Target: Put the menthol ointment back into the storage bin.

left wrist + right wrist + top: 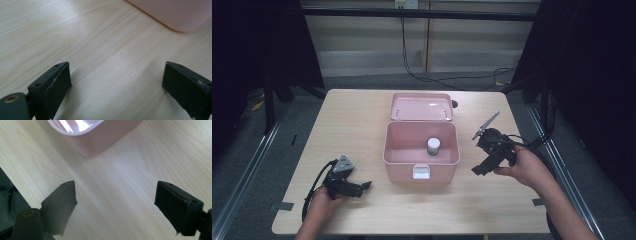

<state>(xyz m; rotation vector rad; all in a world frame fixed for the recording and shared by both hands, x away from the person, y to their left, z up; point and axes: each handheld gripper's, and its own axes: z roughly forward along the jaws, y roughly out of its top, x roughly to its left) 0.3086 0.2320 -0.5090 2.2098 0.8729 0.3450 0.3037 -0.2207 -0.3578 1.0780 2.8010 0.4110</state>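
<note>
A pink box (395, 148) stands open at the middle of the table, its lid (421, 106) laid back behind it. Inside stands a small white bottle (433, 146) with a grey cap. My left gripper (366, 186) rests low at the front left, open, nothing between its jaws; a corner of the box (175, 15) lies ahead of it. My right gripper (476, 171) hangs right of the box, held in a hand, open and empty. Its own view looks down at bare wood and a corner of the box (95, 137).
The light wooden table (352, 120) has bare room left and right of the box. Black cables (312, 192) trail from both grippers. Beyond the table's edges lie grey floor and dark frames at either side.
</note>
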